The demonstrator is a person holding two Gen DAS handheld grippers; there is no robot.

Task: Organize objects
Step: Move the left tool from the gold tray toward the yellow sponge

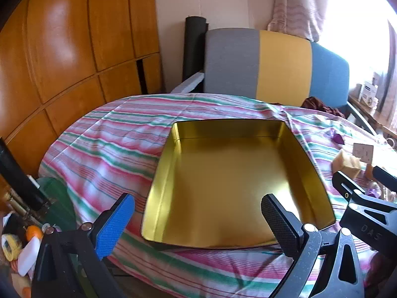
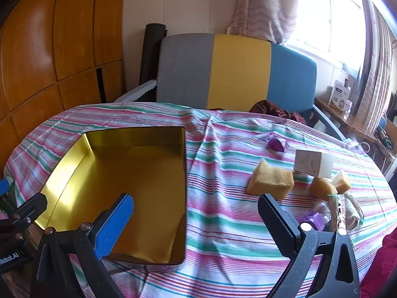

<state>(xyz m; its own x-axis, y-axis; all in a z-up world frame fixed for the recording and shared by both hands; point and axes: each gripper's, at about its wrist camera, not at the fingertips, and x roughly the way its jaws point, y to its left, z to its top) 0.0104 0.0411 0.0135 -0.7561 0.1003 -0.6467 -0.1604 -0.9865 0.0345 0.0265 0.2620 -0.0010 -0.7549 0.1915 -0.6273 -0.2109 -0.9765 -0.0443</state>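
sponges [image 2: 270, 180] beside tin [image 2: 124, 173], right view only

The tin [image 2: 119, 186] lies left of the sponges [image 2: 270, 180] on the tablecloth [image 2: 223, 223].

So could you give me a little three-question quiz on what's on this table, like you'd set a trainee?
1. True or false: the gold tin on the striped cloth has nothing in it.
2. Which lies closest to the tin? A) the white box B) the big sponge C) the purple wrapper
3. Fill in: the right gripper and the left gripper both have their jaws ____.

Key: 1 true; 2 B; 3 open, with nothing between them.
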